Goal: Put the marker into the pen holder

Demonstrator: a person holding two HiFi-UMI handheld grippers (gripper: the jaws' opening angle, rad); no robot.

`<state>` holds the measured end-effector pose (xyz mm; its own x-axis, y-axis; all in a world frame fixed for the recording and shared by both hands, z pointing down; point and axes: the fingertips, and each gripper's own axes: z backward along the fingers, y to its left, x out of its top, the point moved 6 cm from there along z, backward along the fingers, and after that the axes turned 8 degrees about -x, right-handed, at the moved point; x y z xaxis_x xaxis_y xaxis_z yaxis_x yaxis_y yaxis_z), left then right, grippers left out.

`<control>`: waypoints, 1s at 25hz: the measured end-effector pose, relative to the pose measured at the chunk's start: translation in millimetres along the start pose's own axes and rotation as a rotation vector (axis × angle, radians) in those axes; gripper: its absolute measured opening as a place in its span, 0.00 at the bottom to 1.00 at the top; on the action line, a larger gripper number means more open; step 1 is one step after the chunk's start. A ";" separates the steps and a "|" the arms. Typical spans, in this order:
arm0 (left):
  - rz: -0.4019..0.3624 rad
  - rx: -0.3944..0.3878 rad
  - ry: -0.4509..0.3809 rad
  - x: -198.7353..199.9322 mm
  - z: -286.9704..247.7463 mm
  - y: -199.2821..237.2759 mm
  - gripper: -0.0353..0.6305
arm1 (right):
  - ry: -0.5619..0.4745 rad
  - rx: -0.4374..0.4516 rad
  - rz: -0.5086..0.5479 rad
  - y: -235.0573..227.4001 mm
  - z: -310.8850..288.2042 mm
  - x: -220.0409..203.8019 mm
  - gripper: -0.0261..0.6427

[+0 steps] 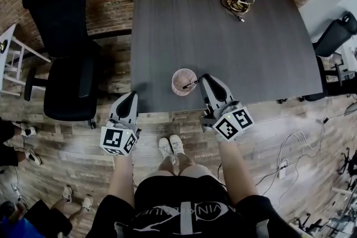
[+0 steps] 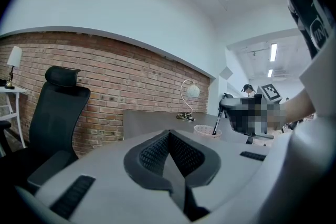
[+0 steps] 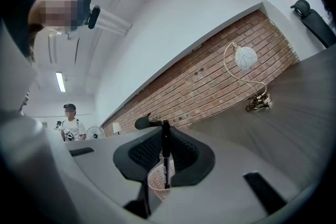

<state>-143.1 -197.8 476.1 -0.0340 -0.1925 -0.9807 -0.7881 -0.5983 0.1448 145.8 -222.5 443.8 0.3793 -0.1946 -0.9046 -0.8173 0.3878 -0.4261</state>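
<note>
Head view, shirt lettering (image 1: pixel 181 213) illegible, right gripper (image 1: pixel 199 80) clasping marker (image 1: pixel 190 85)

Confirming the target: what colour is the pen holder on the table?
The pen holder is pale pink; head view shows it best.

The head camera looks steeply down from above onto the dark grey wooden table (image 1: pixel 223 36). The left gripper (image 1: pixel 129 95) camera sits low off the table's near edge and faces across it toward the red brick wall (image 2: pixel 131 81). The right gripper (image 1: pixel 201 78) camera, tilted, hangs close over the pink perforated pen holder (image 3: pixel 156 182). All three views share that holder and the white globe desk lamp (image 3: pixel 245 57).
</note>
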 end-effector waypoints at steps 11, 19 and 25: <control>0.010 0.002 0.013 -8.5 -3.6 4.3 0.07 | 0.053 -0.003 -0.005 -2.3 -14.2 -23.1 0.12; 0.017 0.003 0.024 -17.0 -4.5 3.8 0.07 | 0.088 -0.005 0.005 -4.6 -21.9 -37.3 0.12; 0.026 0.009 0.026 -22.0 -4.1 4.6 0.07 | 0.115 0.003 0.017 -4.6 -27.4 -44.0 0.12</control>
<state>-143.5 -199.5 498.9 -0.0392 -0.2280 -0.9729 -0.7924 -0.5860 0.1693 120.9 -240.4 485.9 0.3128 -0.2903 -0.9044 -0.8217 0.3950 -0.4110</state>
